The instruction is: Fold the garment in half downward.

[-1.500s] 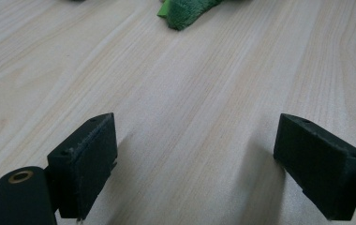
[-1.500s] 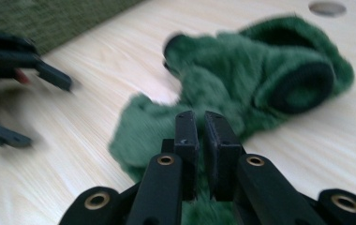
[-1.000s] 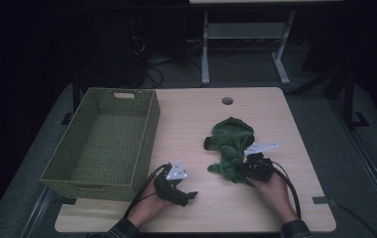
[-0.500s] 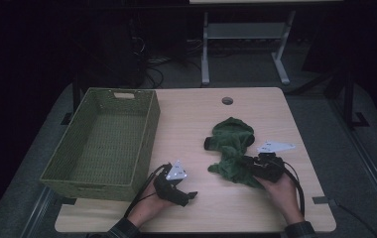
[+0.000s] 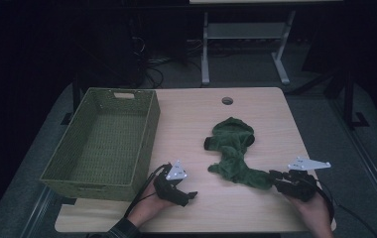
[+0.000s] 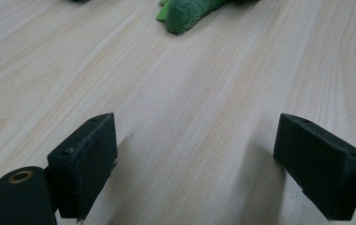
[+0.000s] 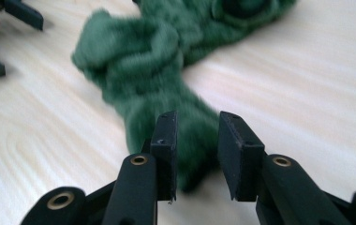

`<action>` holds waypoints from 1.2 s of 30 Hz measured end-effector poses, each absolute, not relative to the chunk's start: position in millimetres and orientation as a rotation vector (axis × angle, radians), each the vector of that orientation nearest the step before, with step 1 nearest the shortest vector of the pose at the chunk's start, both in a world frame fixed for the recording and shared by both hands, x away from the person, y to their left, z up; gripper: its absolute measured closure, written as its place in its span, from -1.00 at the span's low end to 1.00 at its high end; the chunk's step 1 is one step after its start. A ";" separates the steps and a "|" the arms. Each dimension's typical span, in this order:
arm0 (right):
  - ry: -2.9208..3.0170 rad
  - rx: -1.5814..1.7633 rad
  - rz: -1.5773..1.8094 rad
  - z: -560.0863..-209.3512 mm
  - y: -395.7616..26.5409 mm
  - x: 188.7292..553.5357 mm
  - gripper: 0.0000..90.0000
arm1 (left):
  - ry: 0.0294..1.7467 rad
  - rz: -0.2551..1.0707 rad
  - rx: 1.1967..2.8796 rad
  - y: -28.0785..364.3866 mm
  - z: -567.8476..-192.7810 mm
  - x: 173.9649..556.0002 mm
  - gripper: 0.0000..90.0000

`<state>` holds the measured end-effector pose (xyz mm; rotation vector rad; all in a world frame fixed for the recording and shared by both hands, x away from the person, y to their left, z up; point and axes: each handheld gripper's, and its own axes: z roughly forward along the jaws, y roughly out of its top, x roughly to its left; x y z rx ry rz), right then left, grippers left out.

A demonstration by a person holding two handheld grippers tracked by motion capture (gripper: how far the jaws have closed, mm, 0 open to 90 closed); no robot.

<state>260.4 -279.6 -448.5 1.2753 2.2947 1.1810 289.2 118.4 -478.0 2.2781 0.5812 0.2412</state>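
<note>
One dark green cloth [image 5: 233,151] lies crumpled on the light wooden desk [image 5: 186,124], right of the middle, its long tail stretched toward the near right edge. One olive woven basket [image 5: 108,140] stands at the desk's left side, well apart from the cloth, with nothing visible inside it. One small round hole [image 5: 227,100] sits in the desktop near the far edge.

There are two grippers, one in each hand. The right gripper [image 5: 278,177] sits at the tail end of the cloth – in the right gripper view its two black pads [image 7: 166,140] stand a little apart, having just been opening, with the tip of the cloth [image 7: 166,93] lying in the gap and just beyond it; the pads don't appear to press on the fabric. That view is blurred, so the folds of the cloth are hard to make out. The left gripper [image 5: 189,196] rests on the desk near the front edge, just beside the basket's near corner and apart from the cloth. In the left gripper view its pads [image 6: 85,164] are spread wide over bare wood with nothing between them – a corner of the cloth [image 6: 190,14] is cut off at the top of that view.

The person's forearms are cut off by the bottom of the high view, and the room behind the desk is dark; one pale stand [image 5: 246,39] can be picked out there.
</note>
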 end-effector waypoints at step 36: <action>2.366 1.137 1.216 -444.8 -280.6 259.2 0.87 | 0.581 0.241 2.278 118.4 -478.0 289.2 -0.71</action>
